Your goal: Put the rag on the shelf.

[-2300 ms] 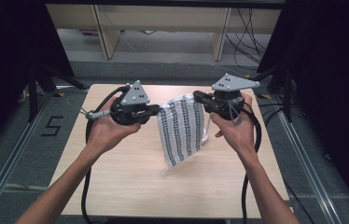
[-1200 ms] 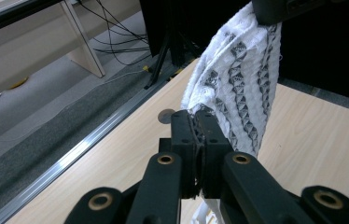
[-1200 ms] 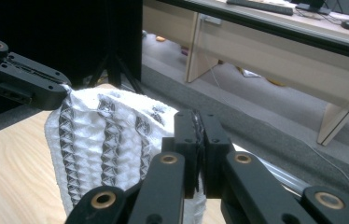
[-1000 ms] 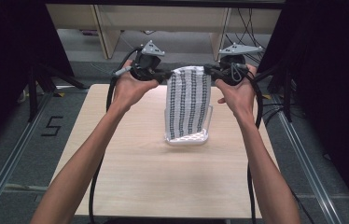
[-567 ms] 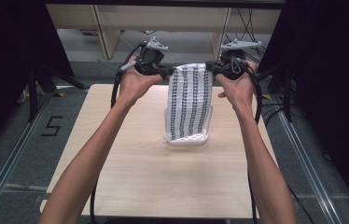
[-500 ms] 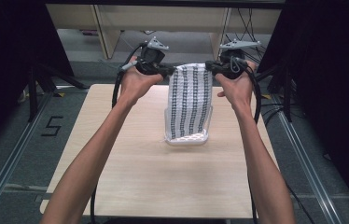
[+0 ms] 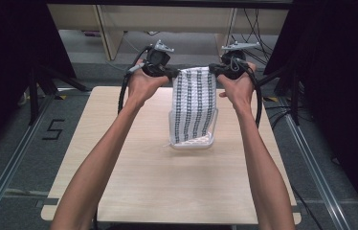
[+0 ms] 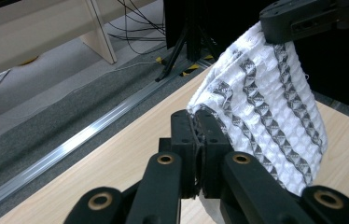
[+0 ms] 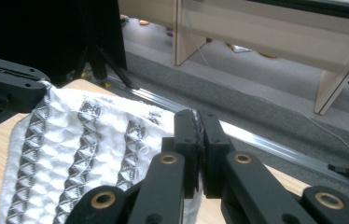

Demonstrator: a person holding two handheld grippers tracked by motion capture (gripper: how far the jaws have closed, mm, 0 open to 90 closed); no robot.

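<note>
Spanning most of the high view, the pale wooden table carries the work: a white towel with grey patterned stripes hangs by its two upper corners above the far half of the tabletop, its lower edge gathered into a small fold that appears to rest on the wood. Both forearms reach forward from the near edge, nearly parallel and almost fully extended, with the hands raised at the far end of the table and the wrists level with one another. The left gripper is clenched on the towel's left upper corner, its jaws pinched together on a bunch of fabric, as the left gripper view shows at the towel and the left gripper. The right gripper is likewise clamped on the opposite corner, seen close in the right gripper view at the towel and the right gripper. The step in hand is judged to be laying the cloth flat, or folding it over itself. To do this well, the corners should stay level and the top edge taut, both hands descending at one pace so the stripes run straight; the grips should hold until the cloth lies settled, since an early release of one corner would likely skew it.
</note>
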